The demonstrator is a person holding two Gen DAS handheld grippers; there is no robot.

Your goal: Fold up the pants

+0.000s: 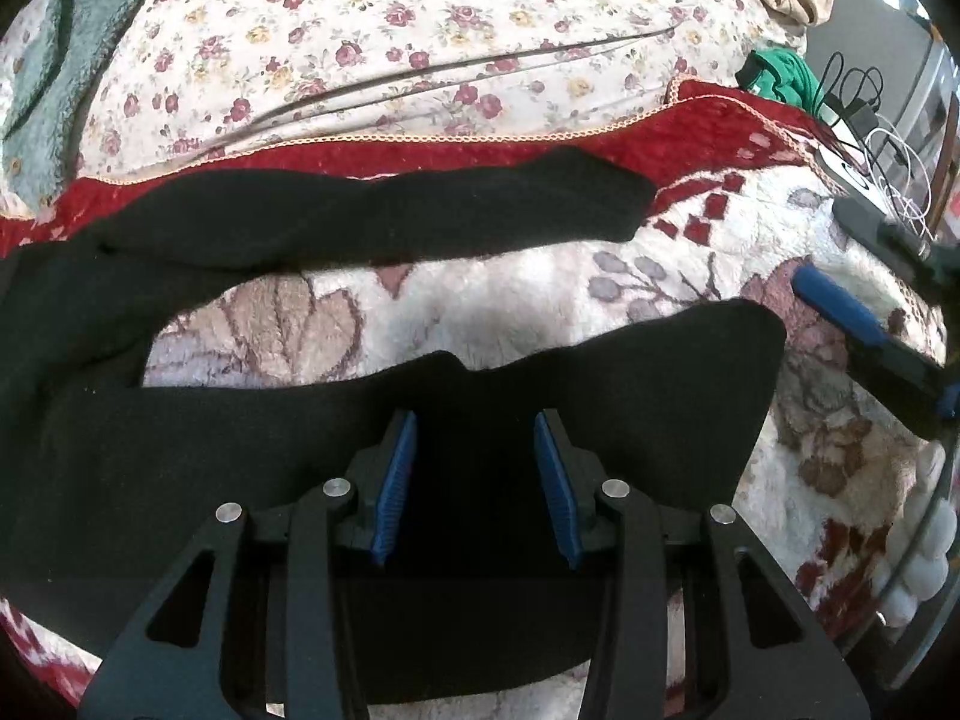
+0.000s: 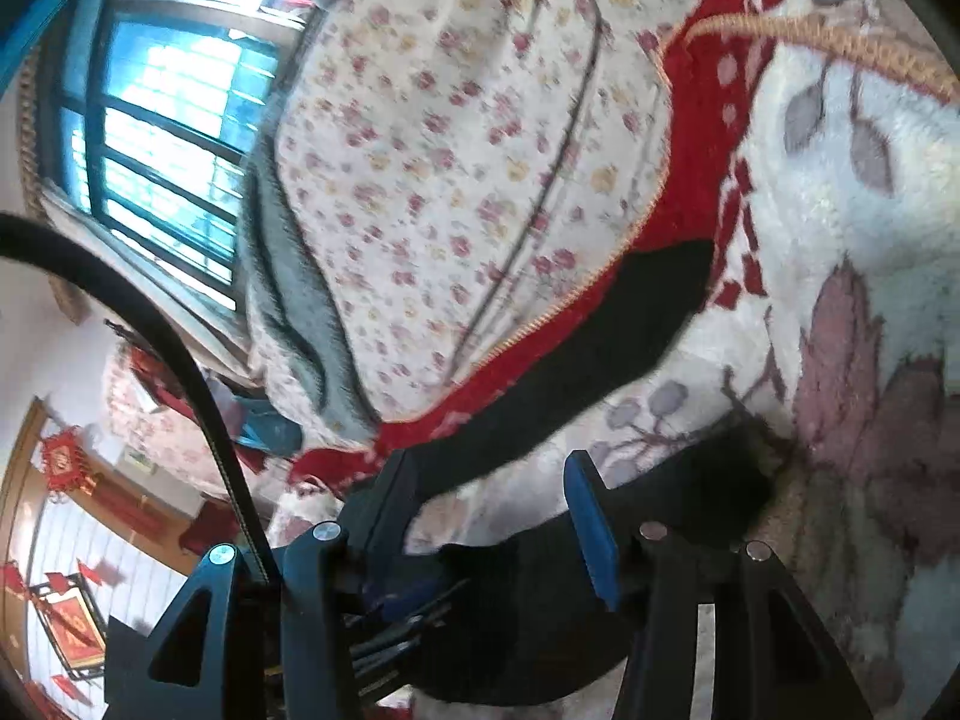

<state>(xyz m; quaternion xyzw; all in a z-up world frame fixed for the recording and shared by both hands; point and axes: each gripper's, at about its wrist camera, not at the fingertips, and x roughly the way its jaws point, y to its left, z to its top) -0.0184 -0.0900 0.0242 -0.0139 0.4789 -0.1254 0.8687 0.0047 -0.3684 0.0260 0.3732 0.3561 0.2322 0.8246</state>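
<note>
Left wrist view: the black pants (image 1: 420, 408) lie spread on a plush blanket (image 1: 690, 276) with a red border and leaf pattern. The two legs run across the picture, apart from each other, with a patch of blanket showing between them; they join at the left edge. The left gripper (image 1: 474, 468) hangs over the near leg, its jaws apart, blue pads (image 1: 396, 480) on either side of dark cloth that lies below them. The pads do not press on the cloth. The far leg (image 1: 384, 210) ends near the red border. At the right edge the right gripper (image 1: 888, 294) shows only in part, one blue pad and a black finger, just beyond the near leg's cuff. Behind the blanket lies a floral sheet (image 1: 420, 30); a grey-green throw (image 1: 54, 72) is cut off at the top left. At the right, a green cloth (image 1: 780, 78) and a tangle of cables (image 1: 864, 114) are too small to read.

Right wrist view: the picture is tilted and blurred. The right gripper (image 2: 486, 510) has its jaws apart, with nothing pinched between them. A dark cloth edge of the pants (image 2: 570, 360) sits below and around the fingers; the near part under the gripper is too dark to make out. The far leg runs up along the red border. A barred window (image 2: 162, 150) and red wall hangings (image 2: 66, 462) fill the left.
</note>
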